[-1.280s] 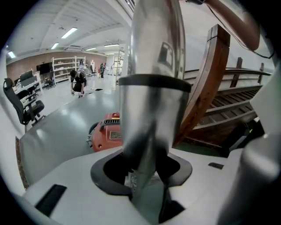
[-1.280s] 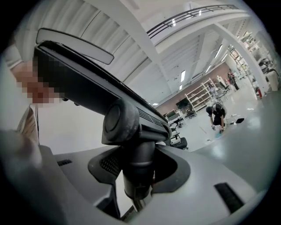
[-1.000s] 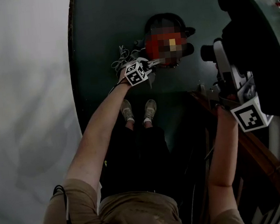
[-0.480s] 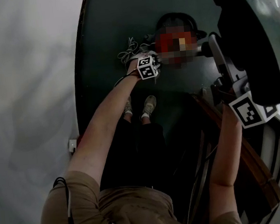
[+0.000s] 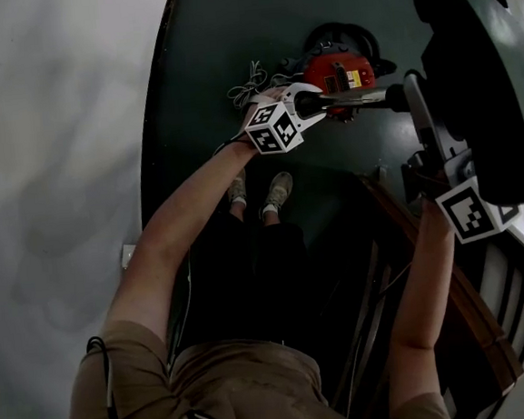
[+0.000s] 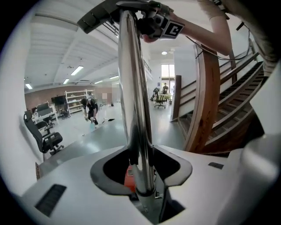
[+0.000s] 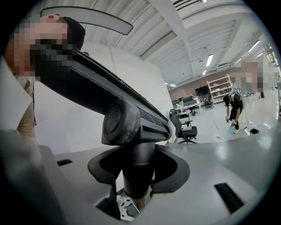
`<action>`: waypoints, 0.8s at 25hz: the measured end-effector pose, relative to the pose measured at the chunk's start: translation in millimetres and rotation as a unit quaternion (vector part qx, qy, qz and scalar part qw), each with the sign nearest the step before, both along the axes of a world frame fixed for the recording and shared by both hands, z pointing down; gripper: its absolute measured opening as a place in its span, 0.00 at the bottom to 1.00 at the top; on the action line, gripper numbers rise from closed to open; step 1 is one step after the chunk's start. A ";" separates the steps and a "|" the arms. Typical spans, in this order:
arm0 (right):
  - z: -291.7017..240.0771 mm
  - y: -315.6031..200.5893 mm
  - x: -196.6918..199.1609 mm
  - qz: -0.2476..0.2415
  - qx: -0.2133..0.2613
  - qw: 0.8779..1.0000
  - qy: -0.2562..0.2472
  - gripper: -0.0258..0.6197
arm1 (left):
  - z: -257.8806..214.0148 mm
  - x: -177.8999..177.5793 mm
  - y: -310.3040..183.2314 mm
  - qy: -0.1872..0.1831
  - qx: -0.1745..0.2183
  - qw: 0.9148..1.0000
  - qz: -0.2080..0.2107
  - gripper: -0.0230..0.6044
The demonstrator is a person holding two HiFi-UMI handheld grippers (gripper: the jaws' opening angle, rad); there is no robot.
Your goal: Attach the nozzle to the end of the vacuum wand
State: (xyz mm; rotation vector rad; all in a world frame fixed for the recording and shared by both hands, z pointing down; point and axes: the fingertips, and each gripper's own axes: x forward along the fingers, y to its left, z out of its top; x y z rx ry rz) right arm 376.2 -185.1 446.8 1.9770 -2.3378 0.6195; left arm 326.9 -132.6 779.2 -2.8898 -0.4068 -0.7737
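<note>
Both arms stretched out front
Left gripper (image 5: 308,105) clamped on wand (image 5: 357,100), right gripper (image 5: 415,108) clamped on nozzle (image 5: 468,67) neck.

This is a big open-plan workspace, part office and part lab. From the wooden staircase (image 6: 205,88) a polished grey floor (image 6: 83,136) stretches away under strip lights (image 6: 77,70) on a white beamed ceiling. Well away from the stairs stand shelving racks (image 6: 79,100) and desks with monitors (image 6: 44,109). A black office chair (image 6: 44,136) sits nearer, and a person (image 6: 91,110) bends over the floor out there.
</note>
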 end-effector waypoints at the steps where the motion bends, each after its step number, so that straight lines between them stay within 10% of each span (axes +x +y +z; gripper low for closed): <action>1: 0.0 1.7 -1.0 0.004 -0.002 1.000 0.004 0.32 | -1.5 2.1 2.4 -0.003 -0.001 1.000 -0.001 0.31; 11: -5.4 20.8 -8.1 0.027 -0.024 0.996 0.087 0.32 | -0.8 8.4 22.3 -0.034 -0.015 0.999 -0.029 0.29; 20: -4.0 39.8 -6.9 0.076 0.003 0.995 0.064 0.32 | 3.5 2.0 36.8 -0.059 -0.006 0.998 0.009 0.29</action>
